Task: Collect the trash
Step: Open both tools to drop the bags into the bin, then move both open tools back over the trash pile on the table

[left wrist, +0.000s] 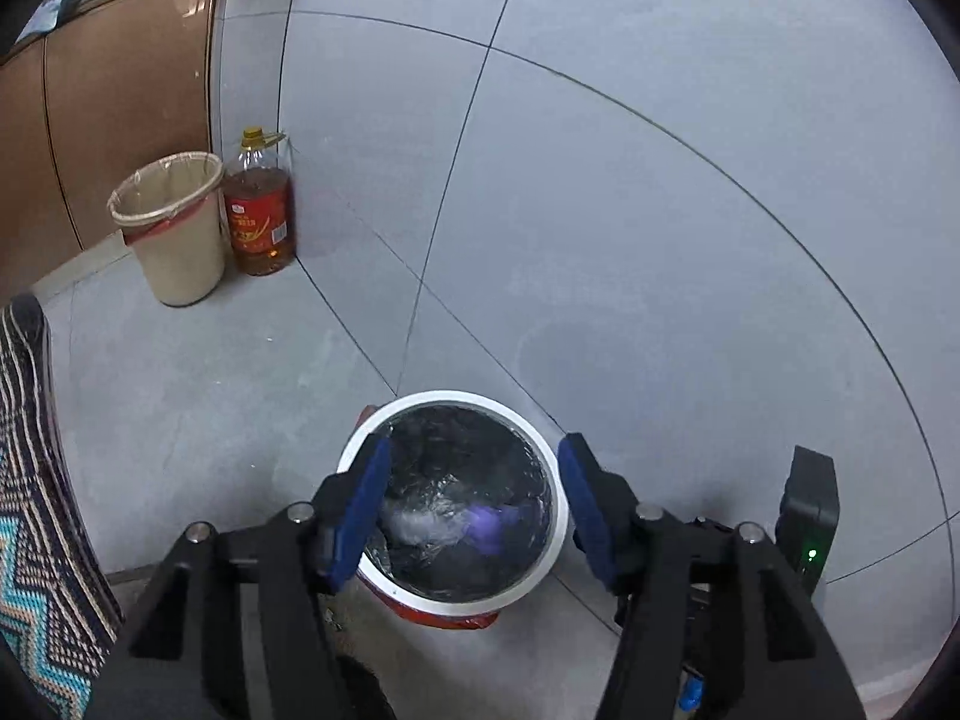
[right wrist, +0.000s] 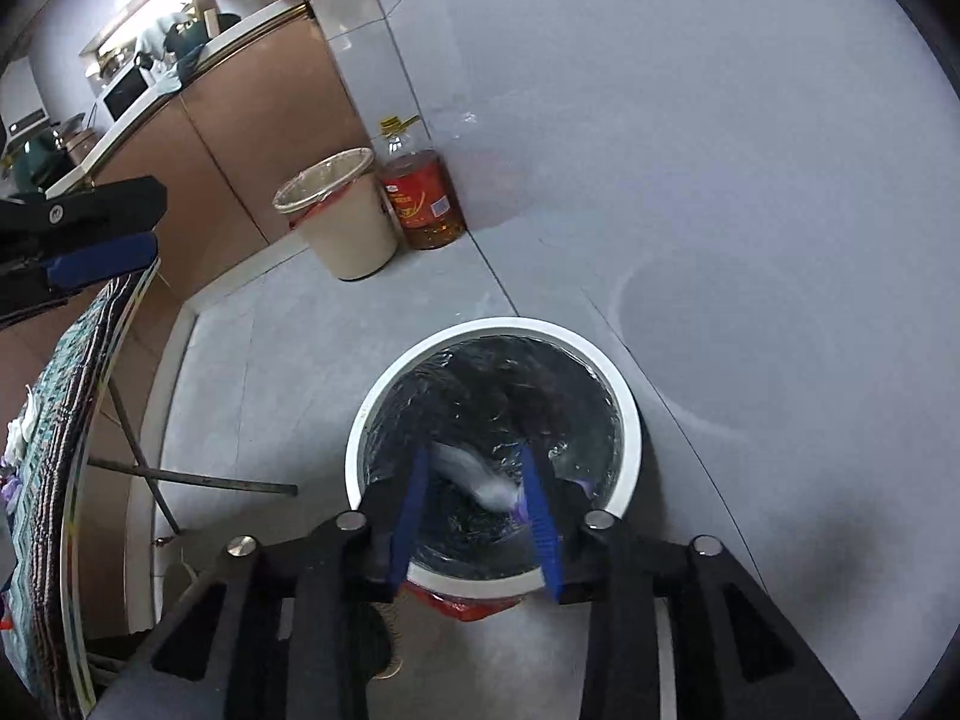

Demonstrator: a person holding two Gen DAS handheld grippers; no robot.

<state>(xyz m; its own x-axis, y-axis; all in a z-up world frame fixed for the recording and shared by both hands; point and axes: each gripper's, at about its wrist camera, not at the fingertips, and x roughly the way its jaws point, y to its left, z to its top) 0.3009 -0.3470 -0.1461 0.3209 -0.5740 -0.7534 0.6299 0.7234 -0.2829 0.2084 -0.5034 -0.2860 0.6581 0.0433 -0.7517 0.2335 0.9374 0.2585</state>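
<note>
Both grippers hang over the white-rimmed bin lined with a black bag. The left gripper is spread wide, holding nothing. The right gripper is parted too, and the pale crumpled trash shows blurred between its fingers; whether it has settled inside the bin I cannot tell. A beige bin and an oil bottle stand together by the cabinet.

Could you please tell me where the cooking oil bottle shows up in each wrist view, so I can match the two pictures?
Left wrist: the oil bottle stands at upper left, right of the beige bin.
Right wrist: the oil bottle is above centre, again right of the beige bin.
Shared landmark: the white-rimmed trash can under the grippers.
</note>
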